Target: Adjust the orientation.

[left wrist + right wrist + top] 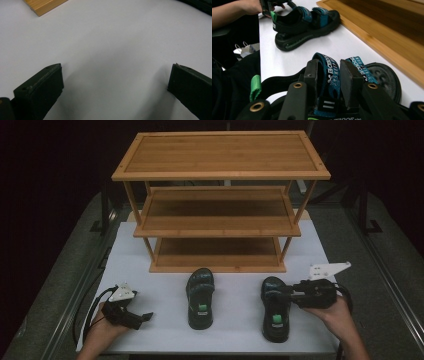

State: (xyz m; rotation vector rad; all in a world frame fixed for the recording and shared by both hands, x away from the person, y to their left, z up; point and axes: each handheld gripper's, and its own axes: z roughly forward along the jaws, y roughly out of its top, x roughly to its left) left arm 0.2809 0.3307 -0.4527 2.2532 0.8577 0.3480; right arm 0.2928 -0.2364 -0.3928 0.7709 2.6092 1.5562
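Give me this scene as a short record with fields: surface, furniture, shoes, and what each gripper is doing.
surface: white tabletop
furniture: three-tier wooden shoe rack at the far side of the table, shelves bare
shoes: two black sandals with teal straps; left sandal lies free, right sandal sits beside it
left gripper: open, jaws wide apart over bare table, holding nothing
right gripper: jaws closed around a teal strap of the right sandal
sandal position: both on the table in front of the rack, toes toward it
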